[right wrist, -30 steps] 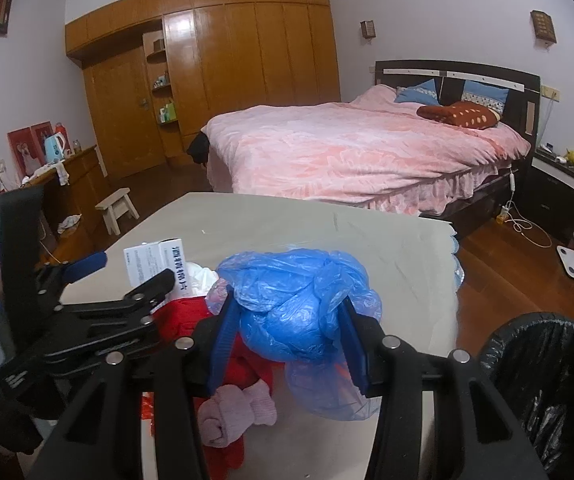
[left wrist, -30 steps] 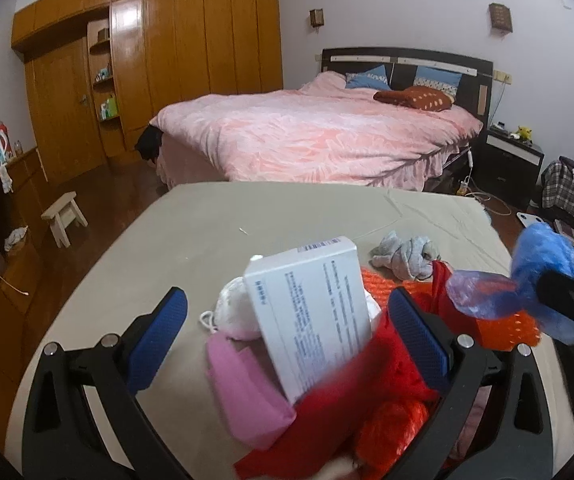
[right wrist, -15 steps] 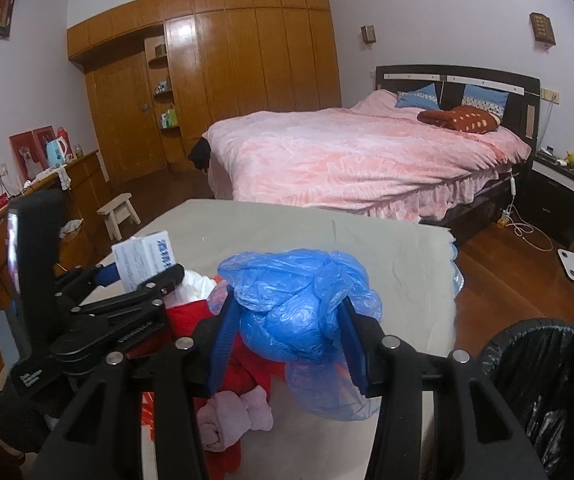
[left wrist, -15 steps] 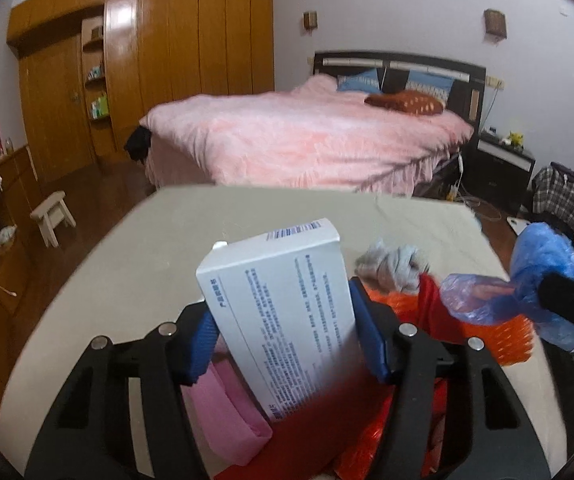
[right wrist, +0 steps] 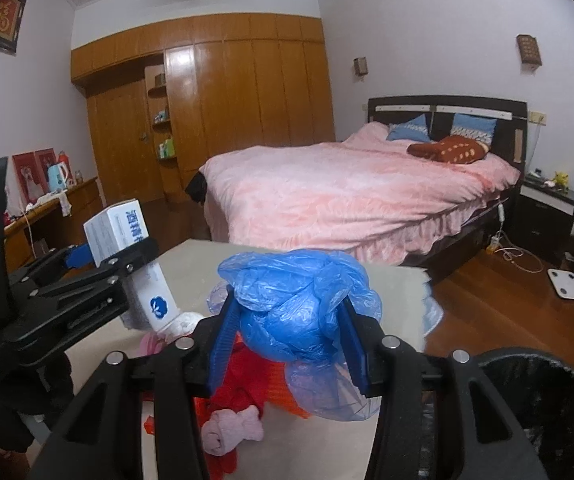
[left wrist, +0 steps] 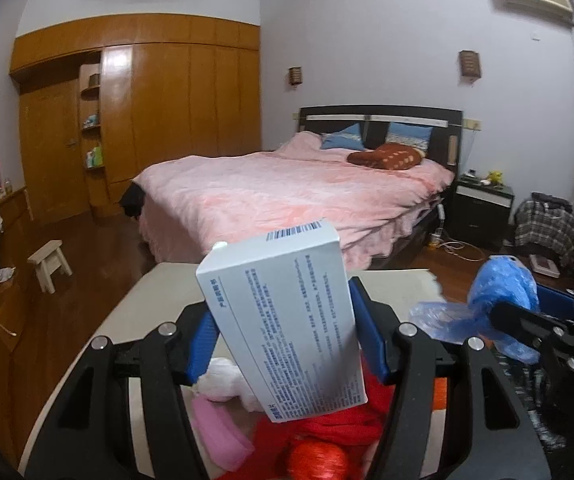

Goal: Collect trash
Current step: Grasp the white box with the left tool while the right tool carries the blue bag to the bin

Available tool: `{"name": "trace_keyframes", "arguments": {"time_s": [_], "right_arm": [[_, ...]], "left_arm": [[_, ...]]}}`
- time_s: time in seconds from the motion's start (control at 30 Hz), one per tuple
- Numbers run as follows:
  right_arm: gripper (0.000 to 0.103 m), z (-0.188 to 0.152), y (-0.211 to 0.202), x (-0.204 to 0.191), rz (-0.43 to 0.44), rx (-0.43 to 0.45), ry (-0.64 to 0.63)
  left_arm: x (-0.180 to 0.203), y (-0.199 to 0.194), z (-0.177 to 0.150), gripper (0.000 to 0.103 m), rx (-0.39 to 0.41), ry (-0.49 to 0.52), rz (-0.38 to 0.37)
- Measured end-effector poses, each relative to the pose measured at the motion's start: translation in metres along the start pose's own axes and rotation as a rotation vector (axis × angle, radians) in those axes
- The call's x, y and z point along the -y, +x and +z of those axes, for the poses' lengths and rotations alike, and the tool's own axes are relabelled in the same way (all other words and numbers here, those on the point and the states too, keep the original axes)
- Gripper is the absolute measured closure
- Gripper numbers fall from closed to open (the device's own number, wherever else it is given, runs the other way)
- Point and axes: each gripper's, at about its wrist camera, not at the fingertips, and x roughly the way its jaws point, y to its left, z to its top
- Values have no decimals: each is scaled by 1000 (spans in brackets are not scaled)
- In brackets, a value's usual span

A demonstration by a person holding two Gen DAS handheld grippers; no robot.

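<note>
The white rectangular cardboard box with small printed text and a barcode (left wrist: 287, 320) sits pinched between the blue pads of the left hand-held gripper (left wrist: 285, 334), tilted with its barcode end up and clear of the beige cloth-covered tabletop (left wrist: 147, 312). The pads press on its two long sides, which looks like the surest hold on a light, flat-faced carton. To the right of the box, the crumpled blue plastic bag (right wrist: 299, 312) is squeezed between the pads of the right hand-held gripper (right wrist: 293, 340); its loose, paler tail hangs below the pads, so the grip is on the bunched bulk rather than the thin film, which would likely slip.

Below the box, on the tabletop, lie a red fabric heap (left wrist: 327, 432), a pink folded piece (left wrist: 219, 432), a white knitted bundle (left wrist: 223, 376) and an orange mesh item (right wrist: 279, 384). These appear to be clothing rather than trash, which may be why they are left lying.

Right of the box and low, past the tabletop's edge, stands a black bin lined with a black bag (right wrist: 547, 400), close under the right hand-held gripper. Both items seem held up ready to be carried there
</note>
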Motion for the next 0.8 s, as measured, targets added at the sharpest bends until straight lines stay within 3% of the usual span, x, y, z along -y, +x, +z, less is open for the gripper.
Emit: {"name": "trace_keyframes", "arguments": {"time_s": [0.3, 0.8], "right_arm": [[55, -7, -44, 57, -124, 0, 61], [55, -58, -116, 174, -412, -71, 196]], "left_arm": [[69, -8, -5, 44, -41, 30, -151], [205, 3, -30, 44, -100, 74, -432]]}}
